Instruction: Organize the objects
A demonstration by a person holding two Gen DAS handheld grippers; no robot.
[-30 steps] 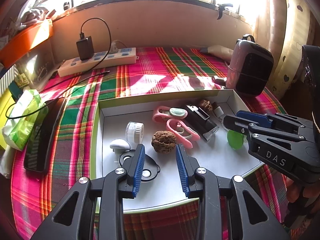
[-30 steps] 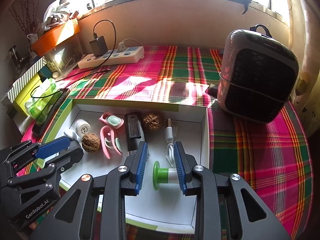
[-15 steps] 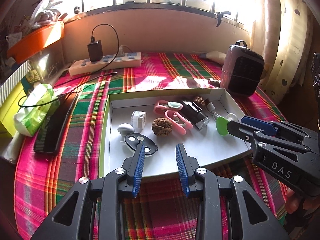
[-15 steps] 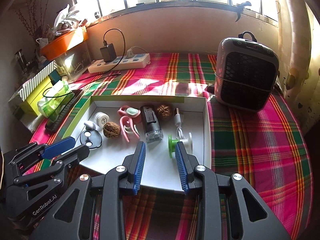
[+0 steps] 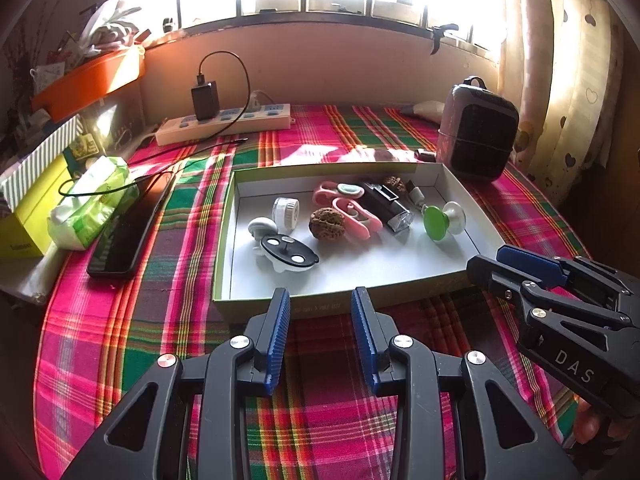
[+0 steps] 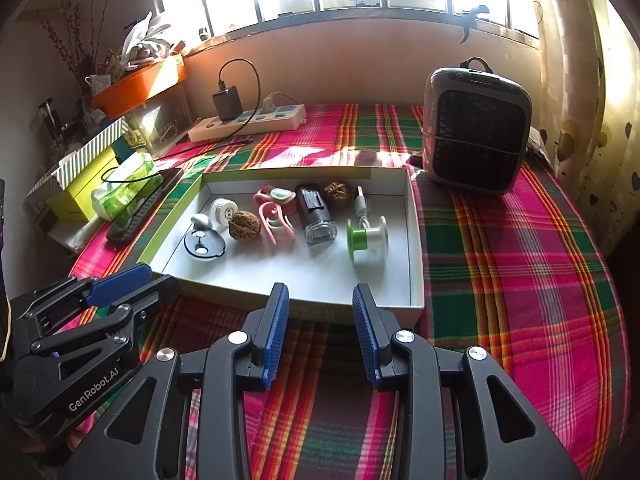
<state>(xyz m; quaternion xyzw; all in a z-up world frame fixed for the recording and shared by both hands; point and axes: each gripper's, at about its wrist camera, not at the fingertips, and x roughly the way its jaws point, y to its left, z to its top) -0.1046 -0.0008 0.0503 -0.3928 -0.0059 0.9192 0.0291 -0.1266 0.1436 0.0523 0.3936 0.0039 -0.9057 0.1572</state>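
Retreat was the main change: both grippers had pulled back from over the tray (image 6: 416, 240) and now hung over the plaid cloth (image 6: 520, 280) just short of its near rim. A second earlier the right gripper (image 6: 320, 312) had straddled the green-and-white spool (image 6: 366, 238); now that spool lay released inside the tray, near its right wall, on its side. Right jaws were opening, nothing between them. Left gripper (image 5: 318, 312) stood partly open and empty too, unchanged in gap.

My read: placement of the spool was done, and with every small item in the tray, the organizing looked near complete or finished.

Tray contents, left to right: black oval disc (image 5: 289, 251), white cap (image 5: 285, 210), walnut (image 5: 327, 223), pink clips (image 5: 352, 210), black clear-ended device (image 5: 386, 206), second walnut (image 6: 337, 191) at the far wall, white cable plug (image 6: 361, 204).

Around it: heater (image 6: 476, 128) just beyond the far right corner, power strip (image 6: 248, 122) with charger at the back, dark phone (image 5: 128, 228) and tissue pack (image 5: 90, 204) to the left. Nothing blocked the tray's near side; only the raised rim would need clearing on any re-entry.
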